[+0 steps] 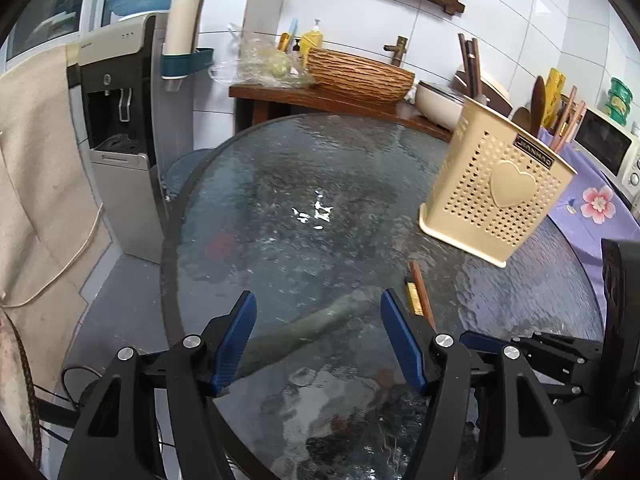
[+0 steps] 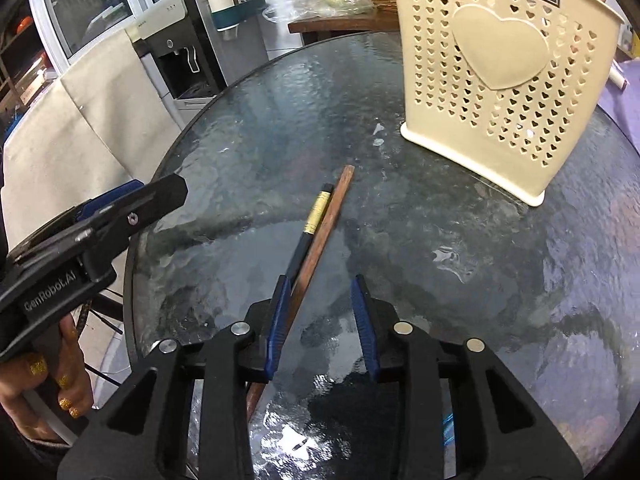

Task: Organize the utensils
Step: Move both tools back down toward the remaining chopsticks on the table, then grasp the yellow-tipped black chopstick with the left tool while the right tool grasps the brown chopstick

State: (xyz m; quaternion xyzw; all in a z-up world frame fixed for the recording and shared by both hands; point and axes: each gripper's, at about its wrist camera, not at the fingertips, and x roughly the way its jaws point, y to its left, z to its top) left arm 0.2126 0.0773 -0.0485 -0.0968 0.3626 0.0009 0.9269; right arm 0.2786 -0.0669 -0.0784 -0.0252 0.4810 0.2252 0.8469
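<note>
A brown wooden chopstick [image 2: 328, 216] and a black chopstick with a gold band [image 2: 318, 210] lie side by side on the round glass table [image 2: 440, 220]. My right gripper [image 2: 321, 279] straddles their near ends. They rest against the left pad, with a gap to the right pad, so the jaws stand open. A cream perforated utensil holder [image 2: 500, 60] with a heart stands beyond them. In the left wrist view my left gripper [image 1: 317, 296] hovers open over bare glass, holding nothing. The chopsticks [image 1: 420, 292] lie just right of it, with the holder [image 1: 496, 188] further back on the right.
A water dispenser [image 1: 120, 128] and a beige draped cloth [image 1: 36, 160] stand left of the table. Behind it is a wooden shelf with a woven basket [image 1: 360, 74]. A microwave [image 1: 608, 148] on a purple floral cloth [image 1: 588, 200] sits right. A hand [image 2: 48, 380] holds the left gripper.
</note>
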